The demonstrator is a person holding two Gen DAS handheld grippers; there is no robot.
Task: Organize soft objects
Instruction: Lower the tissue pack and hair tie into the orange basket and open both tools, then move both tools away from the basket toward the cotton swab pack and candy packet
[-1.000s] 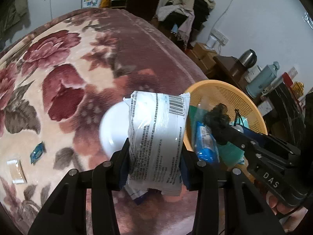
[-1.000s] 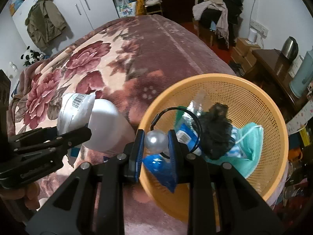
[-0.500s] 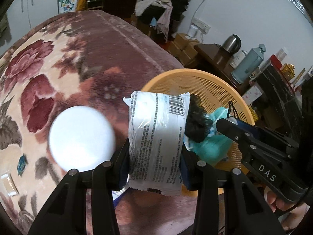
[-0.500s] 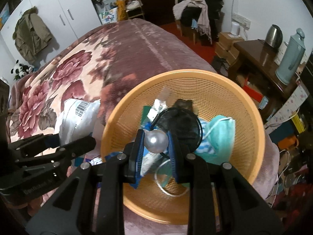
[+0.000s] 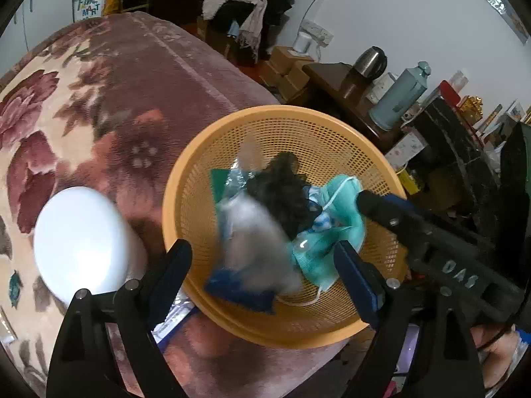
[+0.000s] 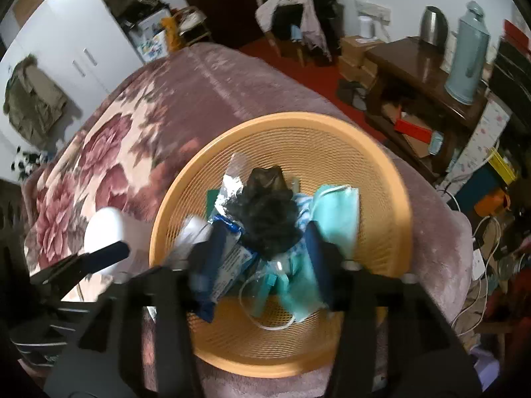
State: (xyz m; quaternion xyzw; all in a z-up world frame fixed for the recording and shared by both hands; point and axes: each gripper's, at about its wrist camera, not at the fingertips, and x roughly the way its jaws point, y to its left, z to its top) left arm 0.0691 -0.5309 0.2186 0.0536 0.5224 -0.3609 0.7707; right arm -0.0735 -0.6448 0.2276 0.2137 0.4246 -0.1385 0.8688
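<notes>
Left gripper (image 5: 262, 258): jaws spread, empty, above the basket.
Right gripper (image 6: 262, 245): jaws apart, empty.
White packet (image 5: 255, 232): blurred, inside the orange mesh basket (image 5: 332, 132), beside a teal face mask (image 5: 341, 209).

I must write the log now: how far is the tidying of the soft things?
Done: the basket already holds a teal mask, a black puff and packets.
In hand: nothing; both the left tongs and the right tongs are open over the basket, and a white pack, blurred, is dropping in.
Left: a small teal wrapper on the blanket.
</notes>
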